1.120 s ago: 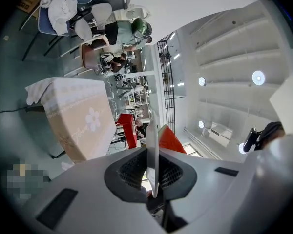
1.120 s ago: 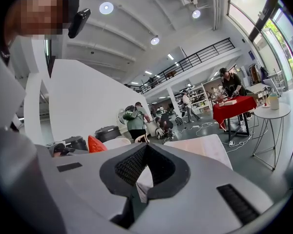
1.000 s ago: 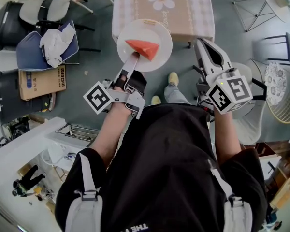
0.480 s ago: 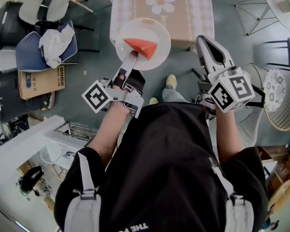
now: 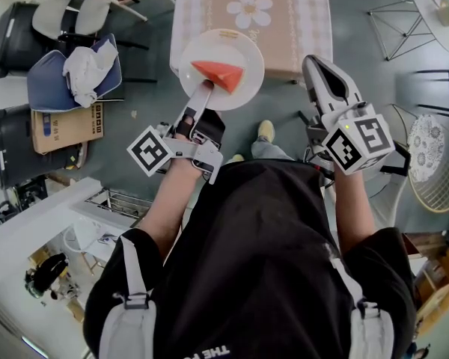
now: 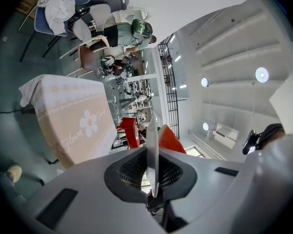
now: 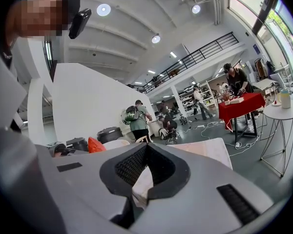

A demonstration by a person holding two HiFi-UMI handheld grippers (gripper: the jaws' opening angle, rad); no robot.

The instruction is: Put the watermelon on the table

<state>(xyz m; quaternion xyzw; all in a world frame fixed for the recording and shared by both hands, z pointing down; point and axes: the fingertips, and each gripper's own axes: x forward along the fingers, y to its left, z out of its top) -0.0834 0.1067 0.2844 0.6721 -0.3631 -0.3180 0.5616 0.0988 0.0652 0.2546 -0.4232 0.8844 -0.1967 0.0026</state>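
Over the last second the plate (image 5: 242, 49), pinched by its rim in the left claw (image 5: 206, 88), had drifted forward with the person until it overlapped the near edge of the desk (image 5: 284, 21) more than before. The watermelon (image 5: 221, 74) still lay on it in the air, so I judged the carry nearly finished and the setting-down not yet begun. The head view showed the wedge lying flat and the right claw (image 5: 319, 69) pressed together and empty beside the desk's near corner, whereas only the left gripper view showed the plate edge-on, squeezed between the dark pads (image 6: 131, 172).
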